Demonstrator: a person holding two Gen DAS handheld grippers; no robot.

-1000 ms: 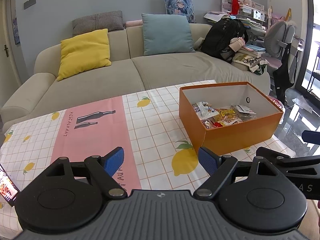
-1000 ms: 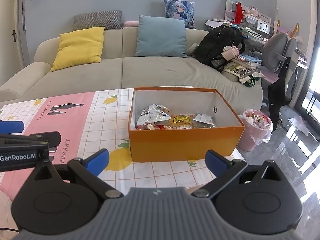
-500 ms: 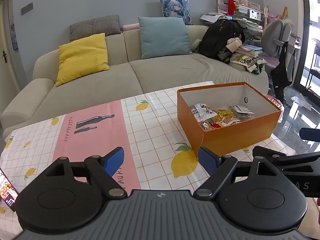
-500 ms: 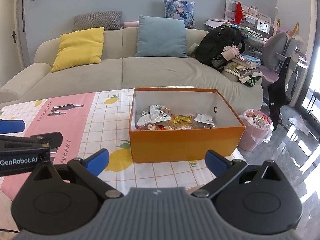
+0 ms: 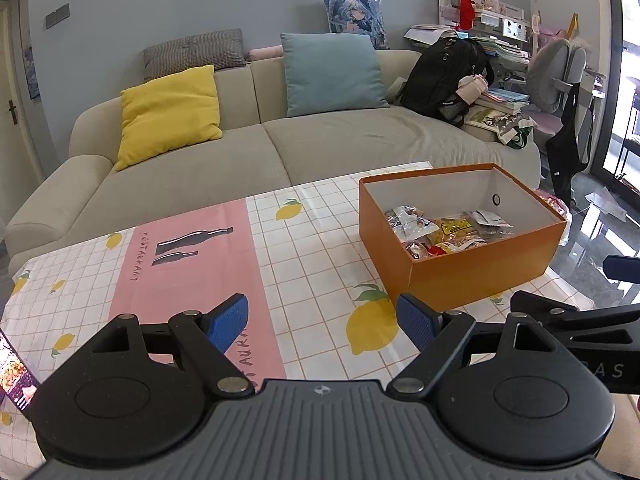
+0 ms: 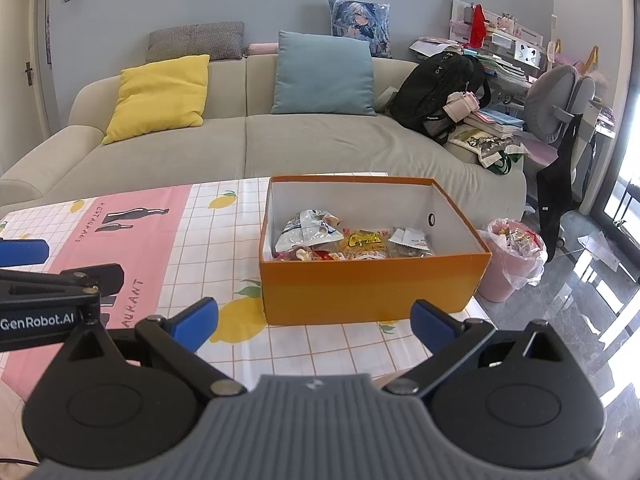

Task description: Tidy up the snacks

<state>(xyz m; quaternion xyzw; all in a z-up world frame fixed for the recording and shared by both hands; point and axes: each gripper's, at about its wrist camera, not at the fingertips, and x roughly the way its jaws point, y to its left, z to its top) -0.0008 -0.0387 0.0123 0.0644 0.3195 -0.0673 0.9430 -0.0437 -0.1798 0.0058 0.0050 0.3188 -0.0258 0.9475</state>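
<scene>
Orange snack box (image 6: 374, 286) ahead, fingers (image 6: 194, 320) apart

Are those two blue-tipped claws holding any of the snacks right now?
No. The left gripper and right gripper are both open and empty; the snack packets all lie in the orange box.

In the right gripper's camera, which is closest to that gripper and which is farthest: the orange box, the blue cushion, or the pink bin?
From the right gripper:
1. Orange box, on the table straight ahead.
2. Pink bin, on the floor, right of the box.
3. Blue cushion, on the sofa, far back.
</scene>
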